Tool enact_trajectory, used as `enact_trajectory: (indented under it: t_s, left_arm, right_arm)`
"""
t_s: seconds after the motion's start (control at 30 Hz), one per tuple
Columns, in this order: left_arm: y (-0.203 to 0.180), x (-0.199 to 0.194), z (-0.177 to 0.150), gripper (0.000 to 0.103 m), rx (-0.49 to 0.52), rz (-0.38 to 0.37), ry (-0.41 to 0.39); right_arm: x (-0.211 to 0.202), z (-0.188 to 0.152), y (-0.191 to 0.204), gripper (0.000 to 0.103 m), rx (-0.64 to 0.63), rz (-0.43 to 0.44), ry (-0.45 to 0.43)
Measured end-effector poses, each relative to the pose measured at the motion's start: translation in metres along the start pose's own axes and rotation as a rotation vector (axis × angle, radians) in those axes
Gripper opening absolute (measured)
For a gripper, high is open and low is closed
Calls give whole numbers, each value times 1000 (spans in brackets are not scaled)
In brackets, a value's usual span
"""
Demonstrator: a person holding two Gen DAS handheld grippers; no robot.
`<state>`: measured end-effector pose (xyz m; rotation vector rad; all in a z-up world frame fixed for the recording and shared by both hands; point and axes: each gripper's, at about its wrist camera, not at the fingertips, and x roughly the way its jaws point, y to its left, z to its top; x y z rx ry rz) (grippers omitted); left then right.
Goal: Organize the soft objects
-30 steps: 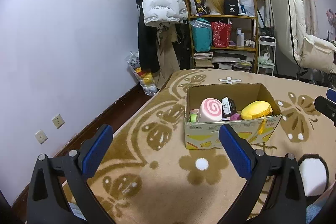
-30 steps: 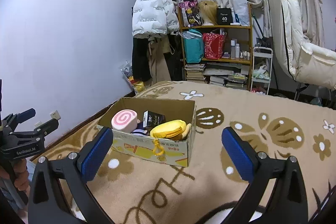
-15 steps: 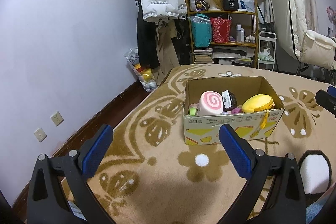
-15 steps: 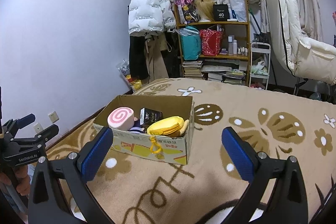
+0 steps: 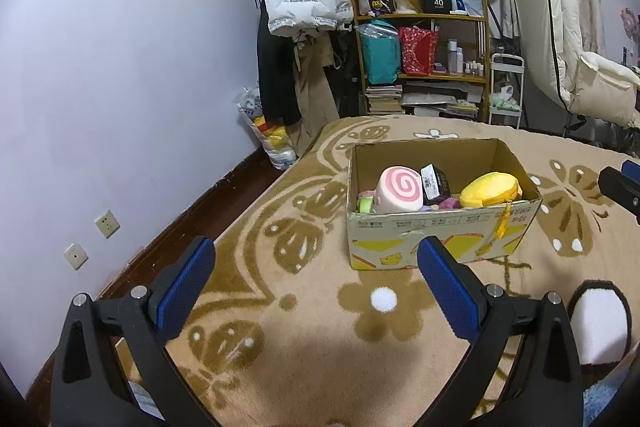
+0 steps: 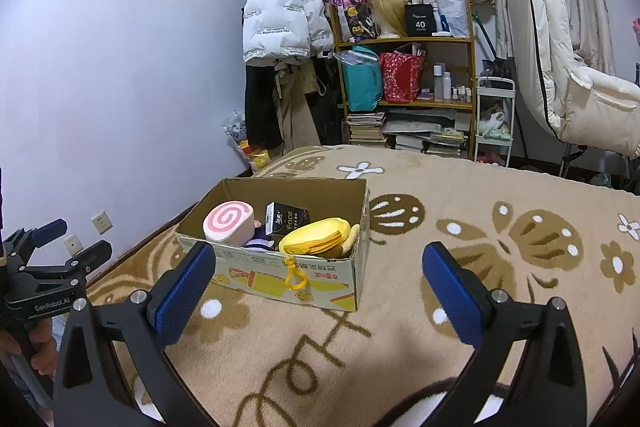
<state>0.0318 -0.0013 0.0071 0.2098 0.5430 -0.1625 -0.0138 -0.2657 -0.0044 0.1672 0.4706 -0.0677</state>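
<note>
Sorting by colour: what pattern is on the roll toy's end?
A pink spiral on white roll toy; clearest in left wrist view.

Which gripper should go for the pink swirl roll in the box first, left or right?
Left, probably. The pink swirl roll lies at the box's left end, on the side where the left gripper sits. The right gripper is also open and empty, but faces the end holding the yellow plush.
</note>
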Motion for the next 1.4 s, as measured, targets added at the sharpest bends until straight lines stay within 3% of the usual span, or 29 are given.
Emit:
enact_trajectory:
  t_s: [1.4]
  left_arm:
    - [4, 1, 1, 100, -1, 13, 8]
  right_arm:
    - [-1, -2, -4, 103, 5, -19, -3]
